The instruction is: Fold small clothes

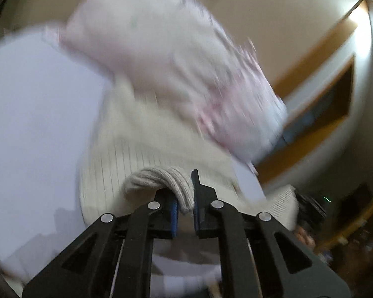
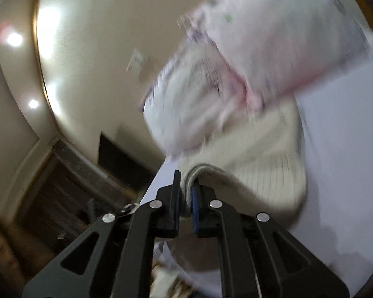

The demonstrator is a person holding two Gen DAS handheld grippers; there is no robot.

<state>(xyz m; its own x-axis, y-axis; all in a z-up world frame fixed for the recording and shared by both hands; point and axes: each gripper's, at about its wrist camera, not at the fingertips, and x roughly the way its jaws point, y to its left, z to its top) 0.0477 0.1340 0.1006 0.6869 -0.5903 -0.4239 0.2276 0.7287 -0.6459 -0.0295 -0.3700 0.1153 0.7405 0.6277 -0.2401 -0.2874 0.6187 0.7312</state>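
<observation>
A cream ribbed knit garment [image 1: 146, 159] hangs between both grippers above a white table surface [image 1: 37, 124]. My left gripper [image 1: 185, 198] is shut on its thick ribbed edge. My right gripper [image 2: 185, 191] is shut on another part of the same ribbed edge; the garment [image 2: 261, 154] spreads up and to the right of it. Both views are blurred by motion.
A pile of pale pink and white clothes [image 1: 176, 57] lies on the table beyond the garment and also shows in the right wrist view [image 2: 273, 44]. The table's edge [image 2: 159, 178] drops to a dark floor [image 2: 62, 198]. Beige walls and wooden trim [image 1: 318, 104] stand behind.
</observation>
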